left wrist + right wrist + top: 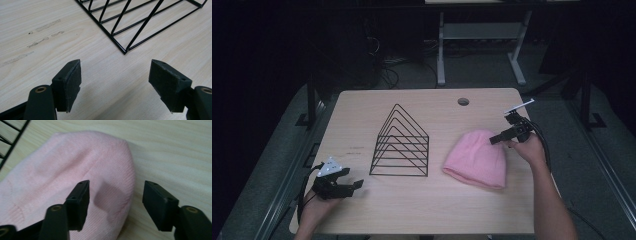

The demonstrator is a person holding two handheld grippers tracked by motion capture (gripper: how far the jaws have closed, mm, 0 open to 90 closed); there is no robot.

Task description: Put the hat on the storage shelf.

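Seemingly little is done: the pink knitted beanie lies flat on the pale wooden bench beside the black wire rack, right hand-held gripper gaping over its crown edge, left hand-held gripper wide, empty.

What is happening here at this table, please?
A person sits at a wooden table with a gripper in each hand. The right gripper is open and hovers over the top edge of a pink knitted hat, one jaw above the fabric and one above bare wood; it has not closed on it. The left gripper is open near the table's front left, pointing at a black wire rack and holding nothing.
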